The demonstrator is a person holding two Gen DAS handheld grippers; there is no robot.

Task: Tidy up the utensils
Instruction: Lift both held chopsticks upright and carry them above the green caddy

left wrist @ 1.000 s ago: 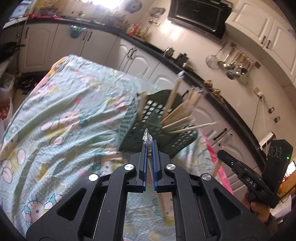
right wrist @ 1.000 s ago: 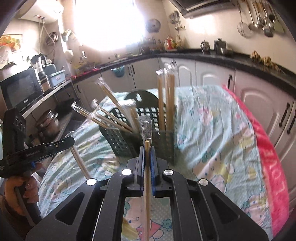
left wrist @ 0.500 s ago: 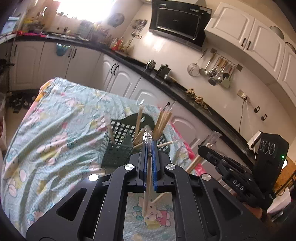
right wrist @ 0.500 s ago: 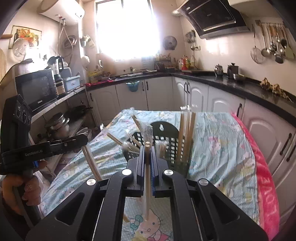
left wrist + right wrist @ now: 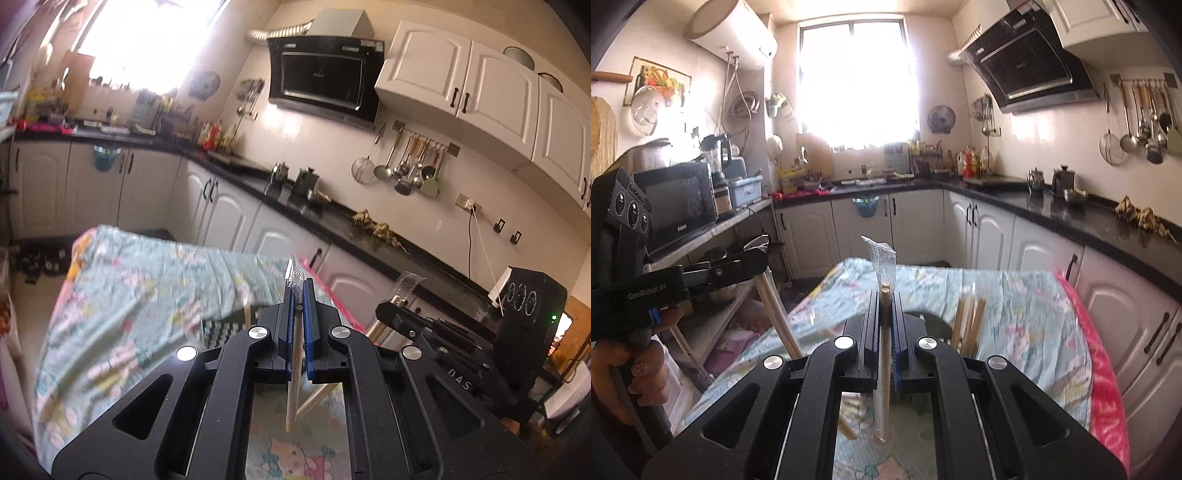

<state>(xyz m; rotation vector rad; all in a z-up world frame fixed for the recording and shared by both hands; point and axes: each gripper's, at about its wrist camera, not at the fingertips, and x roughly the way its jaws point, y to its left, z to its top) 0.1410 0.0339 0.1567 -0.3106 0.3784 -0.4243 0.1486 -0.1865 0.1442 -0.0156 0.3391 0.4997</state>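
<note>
My left gripper (image 5: 297, 295) is shut on a pair of wooden chopsticks in a clear wrapper (image 5: 294, 373), held upright above the table. My right gripper (image 5: 885, 306) is shut on another wrapped pair of chopsticks (image 5: 884, 354). The dark green utensil basket (image 5: 221, 328) is mostly hidden behind the left gripper's body; in the right wrist view only its rim (image 5: 934, 319) shows, with several chopsticks (image 5: 967, 323) standing in it. The right gripper shows in the left wrist view (image 5: 397, 301), and the left gripper in the right wrist view (image 5: 759, 256).
The table carries a light green cartoon-print cloth (image 5: 122, 302) over a pink one (image 5: 1104, 376). White cabinets under a black counter (image 5: 1052, 210) run behind it. A shelf with a microwave (image 5: 679, 201) stands at the left.
Both grippers have risen and tilted up away from the basket, each still holding its chopsticks. The basket has dropped low in both views and is now mostly hidden.
</note>
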